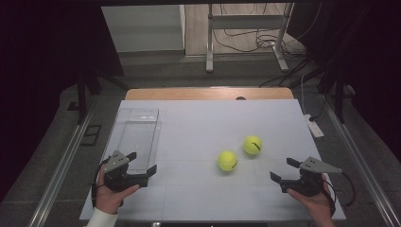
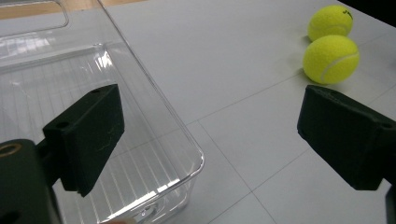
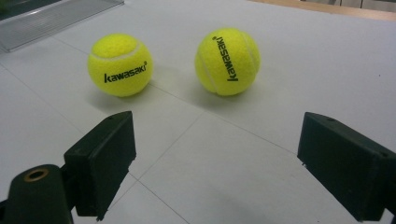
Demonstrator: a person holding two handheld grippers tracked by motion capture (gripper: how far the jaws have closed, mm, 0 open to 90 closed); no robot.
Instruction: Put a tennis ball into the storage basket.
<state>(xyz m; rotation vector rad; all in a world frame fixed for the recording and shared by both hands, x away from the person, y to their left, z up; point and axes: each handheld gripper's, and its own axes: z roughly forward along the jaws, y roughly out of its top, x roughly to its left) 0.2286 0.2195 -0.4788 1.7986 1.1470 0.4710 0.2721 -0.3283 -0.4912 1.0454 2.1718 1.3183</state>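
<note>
Two yellow tennis balls lie on the white table: one [image 1: 227,161] nearer the middle, the other [image 1: 252,144] just behind and to its right. The right gripper view shows both close ahead, one ball [image 3: 120,64] on the left and the other [image 3: 227,60] on the right, with black lettering. My right gripper [image 1: 284,171] rests low at the front right, open, nothing between its jaws. My left gripper [image 1: 141,162] is open at the front left, beside the near end of a clear plastic bin [image 1: 138,137]. In the left gripper view the bin [image 2: 154,121] lies under the left jaw, the balls [image 2: 331,59] far right.
The table's wooden far edge [image 1: 208,93] and a metal stand [image 1: 246,28] are beyond the work surface. Metal rails run along both sides of the table. A white power strip [image 1: 314,126] lies off the right edge.
</note>
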